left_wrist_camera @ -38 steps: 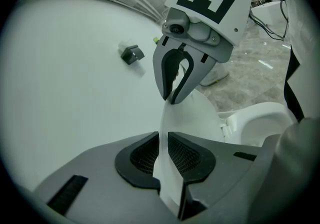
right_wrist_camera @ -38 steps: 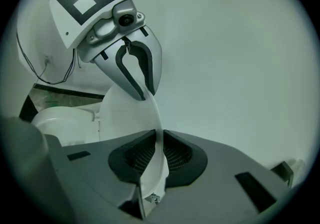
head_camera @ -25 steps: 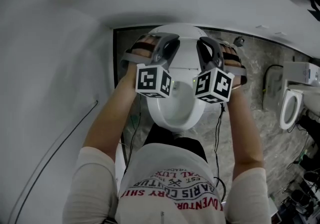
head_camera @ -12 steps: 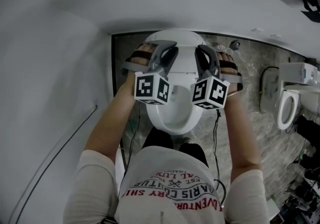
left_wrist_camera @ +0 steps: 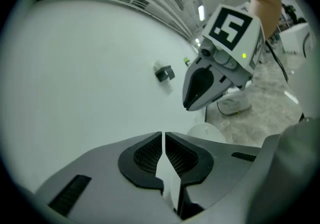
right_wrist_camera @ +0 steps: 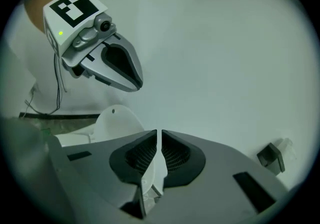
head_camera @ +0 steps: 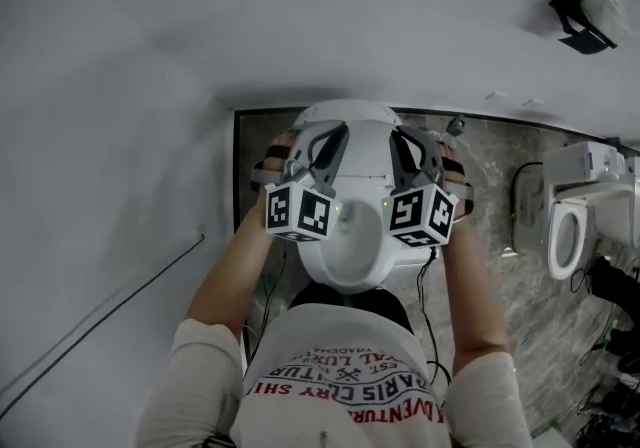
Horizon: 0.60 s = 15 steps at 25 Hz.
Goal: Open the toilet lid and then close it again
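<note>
The right gripper (right_wrist_camera: 159,134) pinches the thin white edge of the toilet lid (right_wrist_camera: 154,173), with the left gripper (right_wrist_camera: 129,79) up beside it.

The person's white T-shirt (head_camera: 340,391) carries red print that can be read only in part: "CARRY", "ARIS" and "VENTUR", with smaller, unclear letters above them.

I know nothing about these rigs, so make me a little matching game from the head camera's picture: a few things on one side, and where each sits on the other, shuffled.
Things
1. near toilet
2. second toilet
3. black wall bracket
4. thin dark cable

Places
a. high up, upper right
b. lower left, slanting
c. centre of the picture
d. right edge

Pairs: 1-c, 2-d, 3-a, 4-b
</note>
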Each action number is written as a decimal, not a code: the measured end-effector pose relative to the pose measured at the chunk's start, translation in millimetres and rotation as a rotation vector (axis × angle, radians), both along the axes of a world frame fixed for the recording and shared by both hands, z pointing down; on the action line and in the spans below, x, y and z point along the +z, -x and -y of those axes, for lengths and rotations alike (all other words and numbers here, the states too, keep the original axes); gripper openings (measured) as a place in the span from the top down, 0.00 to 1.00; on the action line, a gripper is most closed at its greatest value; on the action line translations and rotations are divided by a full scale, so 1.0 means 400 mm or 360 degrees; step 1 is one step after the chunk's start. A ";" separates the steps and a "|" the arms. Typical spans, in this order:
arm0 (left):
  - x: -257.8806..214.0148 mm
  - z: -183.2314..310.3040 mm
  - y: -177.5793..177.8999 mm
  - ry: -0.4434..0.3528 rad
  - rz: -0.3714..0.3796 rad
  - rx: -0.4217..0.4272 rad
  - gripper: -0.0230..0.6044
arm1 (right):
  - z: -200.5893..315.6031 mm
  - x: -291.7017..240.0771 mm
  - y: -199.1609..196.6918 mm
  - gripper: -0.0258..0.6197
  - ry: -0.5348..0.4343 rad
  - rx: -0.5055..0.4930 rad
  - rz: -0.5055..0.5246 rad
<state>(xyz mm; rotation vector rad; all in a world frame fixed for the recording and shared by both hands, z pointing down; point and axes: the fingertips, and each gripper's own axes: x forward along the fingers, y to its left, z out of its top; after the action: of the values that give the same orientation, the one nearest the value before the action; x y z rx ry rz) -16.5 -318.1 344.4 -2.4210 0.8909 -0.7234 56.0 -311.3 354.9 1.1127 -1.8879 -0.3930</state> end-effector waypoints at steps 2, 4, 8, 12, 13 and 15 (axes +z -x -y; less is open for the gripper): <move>-0.051 -0.036 0.023 0.0092 -0.0216 -0.0078 0.92 | -0.035 -0.046 -0.003 0.91 -0.0018 0.0055 0.0135; -0.096 -0.073 0.047 0.0182 -0.0414 -0.0160 0.94 | -0.076 -0.091 -0.009 0.91 -0.0035 0.0107 0.0255; -0.184 -0.132 0.074 0.0255 -0.0665 -0.0281 0.95 | -0.164 -0.175 -0.020 0.92 -0.0089 0.0201 0.0458; -0.243 -0.205 0.092 0.0318 -0.0881 -0.0385 0.95 | -0.268 -0.212 -0.013 0.93 -0.0114 0.0301 0.0653; -0.256 -0.227 0.092 0.0350 -0.0947 -0.0397 0.95 | -0.291 -0.222 -0.007 0.93 -0.0110 0.0314 0.0724; -0.280 -0.279 0.081 0.0420 -0.1058 -0.0383 0.95 | -0.343 -0.236 0.005 0.94 -0.0065 0.0342 0.0924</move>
<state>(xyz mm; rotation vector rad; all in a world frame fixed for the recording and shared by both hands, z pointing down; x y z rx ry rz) -48.7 -206.3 232.3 -2.8771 1.4308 -0.0884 54.1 -174.1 260.5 1.5603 -2.2228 0.0242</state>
